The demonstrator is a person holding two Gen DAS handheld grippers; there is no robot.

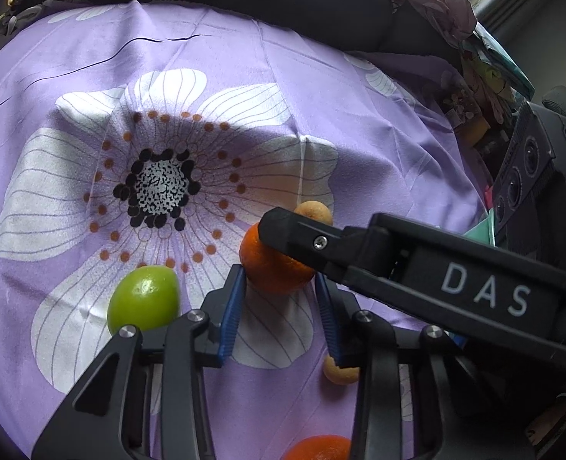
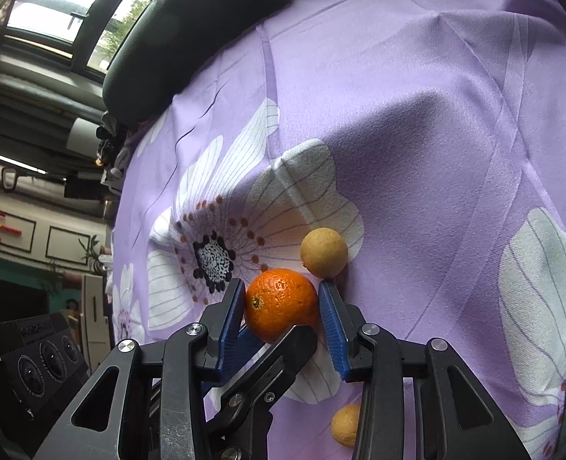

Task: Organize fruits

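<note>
Orange (image 1: 271, 268): on the cloth (image 1: 321, 76), beside the big printed flower; a tan fruit (image 1: 315, 211) touches its far side. Left gripper (image 1: 281, 287) and right gripper (image 2: 281, 306) both pinch it, seemingly a shared lift. Lime (image 1: 143, 299): left of orange, loose.

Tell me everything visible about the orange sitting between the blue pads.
The orange is round, bright, with dimpled peel and a small stem scar facing left in the right wrist view. It rests on the purple floral cloth, between the blue pads of both tools, left tool and right tool. A tan round fruit lies just behind it.
</note>
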